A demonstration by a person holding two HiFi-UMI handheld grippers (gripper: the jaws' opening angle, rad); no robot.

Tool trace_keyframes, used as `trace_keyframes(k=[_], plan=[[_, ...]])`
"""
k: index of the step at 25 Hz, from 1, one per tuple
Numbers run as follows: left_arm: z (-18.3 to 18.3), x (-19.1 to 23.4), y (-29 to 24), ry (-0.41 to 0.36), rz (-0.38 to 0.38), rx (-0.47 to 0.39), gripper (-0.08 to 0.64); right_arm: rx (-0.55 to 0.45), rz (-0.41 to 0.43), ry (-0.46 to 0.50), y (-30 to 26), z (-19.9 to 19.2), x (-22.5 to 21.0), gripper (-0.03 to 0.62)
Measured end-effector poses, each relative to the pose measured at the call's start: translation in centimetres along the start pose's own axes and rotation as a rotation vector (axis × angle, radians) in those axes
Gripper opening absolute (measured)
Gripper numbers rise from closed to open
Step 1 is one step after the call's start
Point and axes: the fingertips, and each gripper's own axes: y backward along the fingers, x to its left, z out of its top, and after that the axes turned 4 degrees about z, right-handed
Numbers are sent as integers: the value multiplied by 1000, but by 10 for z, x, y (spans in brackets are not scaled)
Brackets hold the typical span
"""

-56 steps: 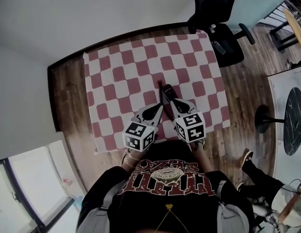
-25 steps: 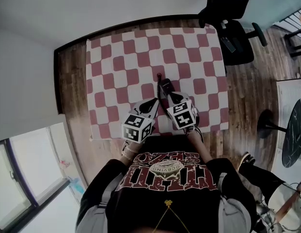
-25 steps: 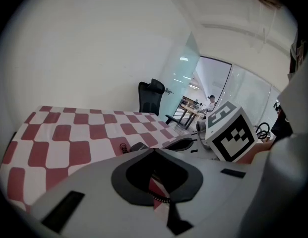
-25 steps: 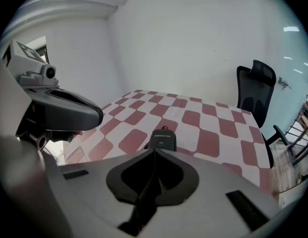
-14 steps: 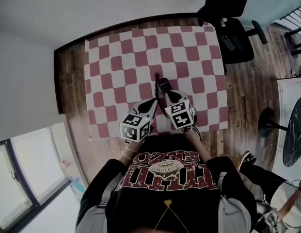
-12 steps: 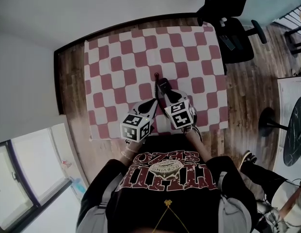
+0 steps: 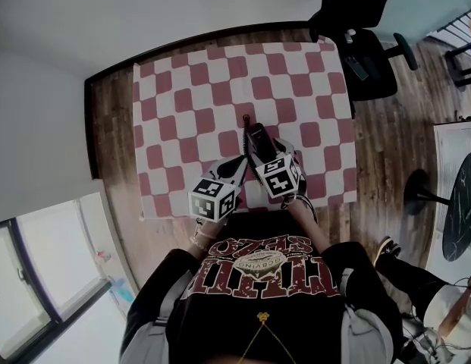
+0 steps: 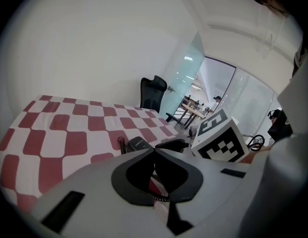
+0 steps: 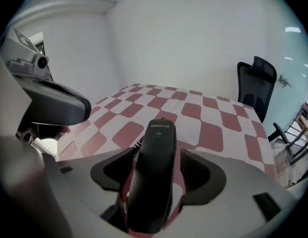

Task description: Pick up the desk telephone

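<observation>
The desk telephone's black handset [image 7: 255,137] lies on the red-and-white checked tablecloth [image 7: 189,89], near the table's front edge. Its coiled cord [image 7: 245,130] runs along its left side. In the right gripper view the handset [image 9: 154,162] points away along the gap between my right gripper's [image 9: 156,168] jaws. Those jaws are opening, with a gap on each side of the handset and neither pad pressing on it. My left gripper [image 8: 154,149] is shut with its pads meeting, just left of the handset [image 8: 139,144]. In the head view both grippers sit side by side, left [image 7: 241,162] and right [image 7: 259,144].
A black office chair [image 7: 356,21] stands past the table's far right corner. Wooden floor surrounds the table, and a white wall runs behind it. A round dark side table [image 7: 459,203] is at the far right. The person's body is close to the table's front edge.
My right gripper's jaws have spread apart and let go of the handset they were closed on. Both hands have stayed almost where they were.
</observation>
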Motion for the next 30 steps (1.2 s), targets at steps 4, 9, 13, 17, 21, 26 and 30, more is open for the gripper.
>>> trace_keyframes(k=[4,9,13,17,21,26,30], plan=[[-1,3,0,7,0,1,9,34,-2,4,-10,-4,-3,302],[-2,6,0,21,-1,4,9,82,24,-7,-24,-11,-2,310],[-3,9,0,25,7,7,9,99,17,-6,-30,-11,-4,310],[-3,13,-1,32,10,6,9,133,25,-17,-39,-17,-3,310],[-3,15,-1,36,10,11,9,139,24,-39,-44,-20,-4,310],[-4,19,-3,42,16,9,9,115,-1,-22,-45,-21,-5,310],[-3,20,-5,42,20,3,9,60,-8,-27,-44,-20,-6,310]])
